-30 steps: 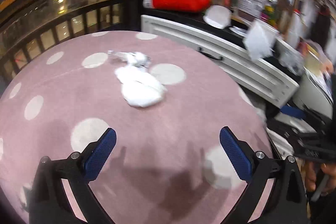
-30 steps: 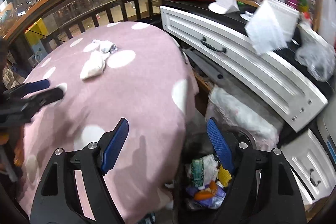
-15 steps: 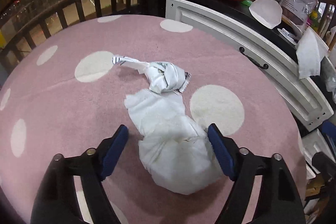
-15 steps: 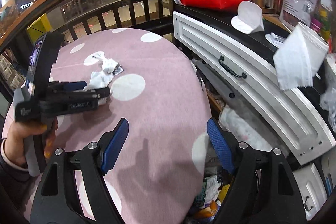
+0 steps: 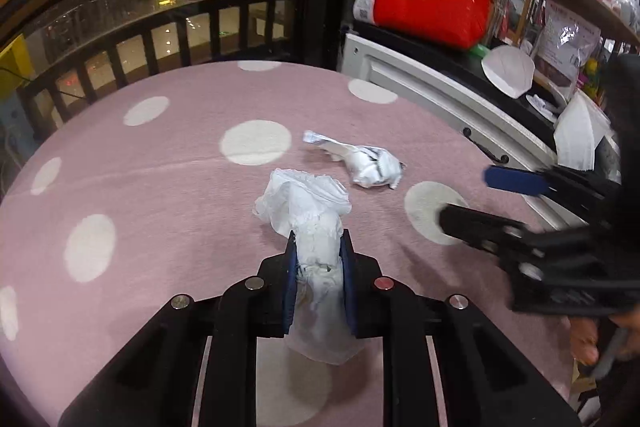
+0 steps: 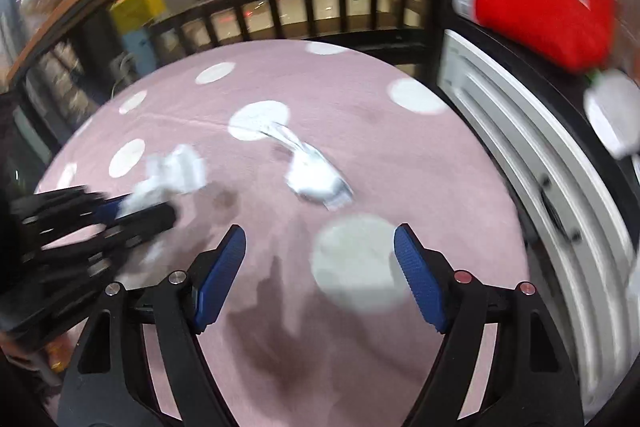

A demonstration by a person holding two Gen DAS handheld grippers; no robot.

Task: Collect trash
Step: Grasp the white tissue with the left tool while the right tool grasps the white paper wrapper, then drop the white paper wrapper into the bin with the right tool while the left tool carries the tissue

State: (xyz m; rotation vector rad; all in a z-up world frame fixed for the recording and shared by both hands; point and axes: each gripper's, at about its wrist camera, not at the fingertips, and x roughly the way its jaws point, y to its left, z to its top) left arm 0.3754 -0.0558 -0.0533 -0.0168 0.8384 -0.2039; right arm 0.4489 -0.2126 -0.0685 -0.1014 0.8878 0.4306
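**Left gripper has the tissue**

Left gripper clamped on white tissue wad, just over the pink dotted tabletop. Right gripper spread wide, w/ nothing between its pads. Crumpled wrapper lies farther back.

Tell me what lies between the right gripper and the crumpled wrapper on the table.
Only bare pink tablecloth with one white dot. The right wrist view shows the right gripper, jaws open, short of the crumpled wrapper, nothing else between.
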